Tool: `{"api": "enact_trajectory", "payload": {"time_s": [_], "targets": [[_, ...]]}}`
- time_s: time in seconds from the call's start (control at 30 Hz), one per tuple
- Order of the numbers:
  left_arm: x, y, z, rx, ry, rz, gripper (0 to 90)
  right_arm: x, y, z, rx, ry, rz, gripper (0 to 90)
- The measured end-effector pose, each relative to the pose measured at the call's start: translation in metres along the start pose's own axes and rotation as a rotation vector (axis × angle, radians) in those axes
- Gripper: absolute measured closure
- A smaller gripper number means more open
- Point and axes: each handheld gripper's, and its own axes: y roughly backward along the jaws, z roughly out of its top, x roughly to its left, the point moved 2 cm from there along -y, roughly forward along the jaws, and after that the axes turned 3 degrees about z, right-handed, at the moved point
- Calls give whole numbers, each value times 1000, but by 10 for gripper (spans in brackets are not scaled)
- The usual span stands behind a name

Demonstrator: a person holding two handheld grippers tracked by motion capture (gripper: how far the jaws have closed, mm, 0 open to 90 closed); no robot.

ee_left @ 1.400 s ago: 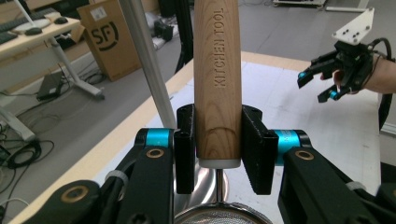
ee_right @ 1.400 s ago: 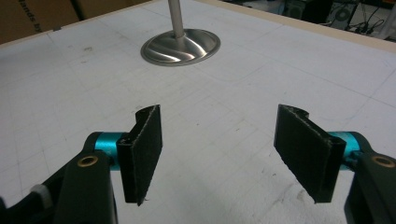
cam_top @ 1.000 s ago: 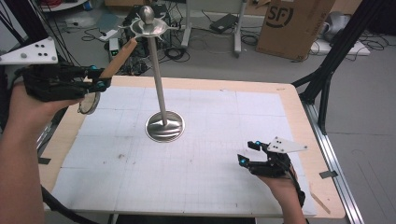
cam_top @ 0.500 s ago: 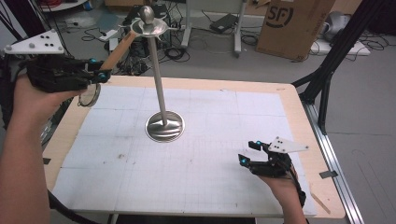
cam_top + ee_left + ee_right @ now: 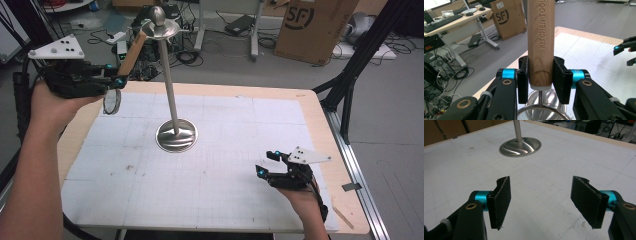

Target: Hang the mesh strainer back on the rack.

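My left gripper (image 5: 116,80) is shut on the wooden handle (image 5: 132,52) of a kitchen strainer, held high over the table's far left corner. The handle slants up to the right, and its tip is at the rim of the top disc (image 5: 161,27) of a metal stand (image 5: 170,85). The strainer's round metal head (image 5: 111,101) hangs below the jaws. In the left gripper view the pads clamp the handle (image 5: 541,42) just above the metal bowl (image 5: 541,110). My right gripper (image 5: 264,163) rests low at the front right, open with nothing between its pads (image 5: 501,197). It faces the stand's base (image 5: 520,146).
The stand's round base (image 5: 176,136) sits mid-table on a white gridded mat (image 5: 225,200) with a wooden border. On the floor behind are a cardboard box (image 5: 315,25) and cables. Black frame legs (image 5: 350,75) stand off the right edge.
My left hand has carried the strainer to the right, bringing the handle's tip up to the stand's top disc. The right gripper has stayed where it was.
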Motion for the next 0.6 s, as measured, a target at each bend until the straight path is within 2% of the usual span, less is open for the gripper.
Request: {"api": "enact_trajectory", "payload": {"time_s": [0.33,0.6], "targets": [[-3,-19,-3,14,22,1,686,0,1,1,-2,-1,1,319],[-8,-36,-1,33,41,21,685,0,0,0,2,0,3,319]]}}
